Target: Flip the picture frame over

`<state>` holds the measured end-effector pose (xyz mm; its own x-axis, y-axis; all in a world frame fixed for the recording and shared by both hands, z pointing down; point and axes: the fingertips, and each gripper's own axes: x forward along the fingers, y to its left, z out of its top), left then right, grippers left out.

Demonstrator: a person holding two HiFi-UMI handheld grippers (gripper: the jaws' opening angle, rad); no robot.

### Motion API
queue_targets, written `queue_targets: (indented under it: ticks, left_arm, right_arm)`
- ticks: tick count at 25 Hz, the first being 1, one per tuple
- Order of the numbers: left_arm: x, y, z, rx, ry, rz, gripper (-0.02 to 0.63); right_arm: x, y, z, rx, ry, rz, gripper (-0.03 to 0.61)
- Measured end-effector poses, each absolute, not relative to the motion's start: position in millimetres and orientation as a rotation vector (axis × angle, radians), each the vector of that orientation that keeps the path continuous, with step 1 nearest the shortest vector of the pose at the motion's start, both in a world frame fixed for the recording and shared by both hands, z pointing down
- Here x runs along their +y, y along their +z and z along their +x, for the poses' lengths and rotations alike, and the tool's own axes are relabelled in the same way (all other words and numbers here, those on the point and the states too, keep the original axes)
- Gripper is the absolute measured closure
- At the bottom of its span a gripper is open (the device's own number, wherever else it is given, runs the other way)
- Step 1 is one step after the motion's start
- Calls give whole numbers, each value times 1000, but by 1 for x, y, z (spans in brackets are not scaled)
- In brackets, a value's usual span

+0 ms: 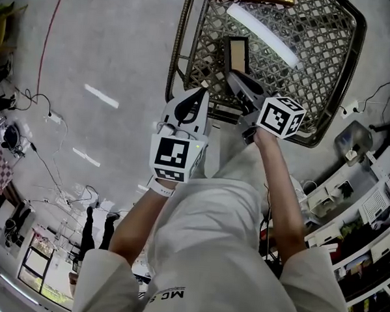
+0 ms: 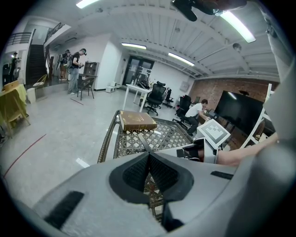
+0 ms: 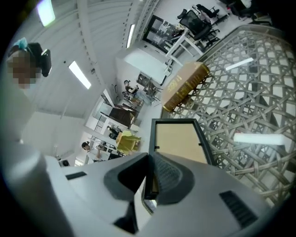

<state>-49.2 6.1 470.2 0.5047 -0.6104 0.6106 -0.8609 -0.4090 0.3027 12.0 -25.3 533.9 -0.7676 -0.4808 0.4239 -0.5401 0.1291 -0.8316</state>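
Note:
The picture frame (image 1: 237, 54) has a thin black border and a tan backing that faces me. It is lifted on edge over the woven table (image 1: 177, 53), and my right gripper (image 1: 234, 76) is shut on its near edge. In the right gripper view the frame (image 3: 178, 141) runs straight out from between the jaws of the right gripper (image 3: 149, 160). My left gripper (image 1: 203, 91) hovers at the table's near rim, just left of the frame. Its jaws meet with nothing between them in the left gripper view, where the left gripper (image 2: 149, 155) points over the table (image 2: 107, 139).
A brown book (image 2: 136, 121) lies at the far end of the table, also seen as the book (image 3: 185, 85) beyond the frame. Grey floor with cables (image 1: 47, 115) lies to the left. Shelves (image 1: 368, 213) stand to the right. People and office chairs (image 2: 156, 95) are far off.

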Motion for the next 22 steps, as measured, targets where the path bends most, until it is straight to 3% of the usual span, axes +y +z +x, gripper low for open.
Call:
queue_targets:
  ticks: [22]
  left_arm:
    - [-3,473,-57,-1208,550,2148,589]
  right_arm:
    - [-25,519,-19,-2399,2303,626,525]
